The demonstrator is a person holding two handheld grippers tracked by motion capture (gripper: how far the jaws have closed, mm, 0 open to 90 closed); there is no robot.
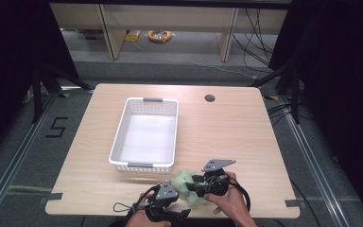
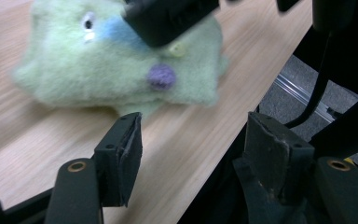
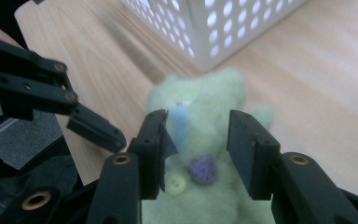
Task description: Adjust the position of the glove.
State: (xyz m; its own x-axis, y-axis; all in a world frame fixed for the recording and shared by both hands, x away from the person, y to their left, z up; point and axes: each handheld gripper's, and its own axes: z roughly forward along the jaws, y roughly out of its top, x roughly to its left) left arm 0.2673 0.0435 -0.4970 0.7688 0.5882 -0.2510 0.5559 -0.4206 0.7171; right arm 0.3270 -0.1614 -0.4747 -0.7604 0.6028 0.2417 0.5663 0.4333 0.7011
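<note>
High view: right claw (image 1: 194, 185) over plush (image 1: 185, 182)

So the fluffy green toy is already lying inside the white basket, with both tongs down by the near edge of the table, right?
Not quite. The green toy is not inside the white basket; it lies on the table in front of the basket, as the high view shows. The rest holds: the left tongs and the right tongs are down at the near edge, right by the toy.

Basket: white basket (image 1: 123, 124) with holes in its walls, standing left of the table's middle.
Cable hole: dark round hole (image 1: 210, 98) near the table's (image 1: 246, 142) far edge.
Floor: yellow cable coil (image 1: 159, 35) lying beyond the table.
</note>
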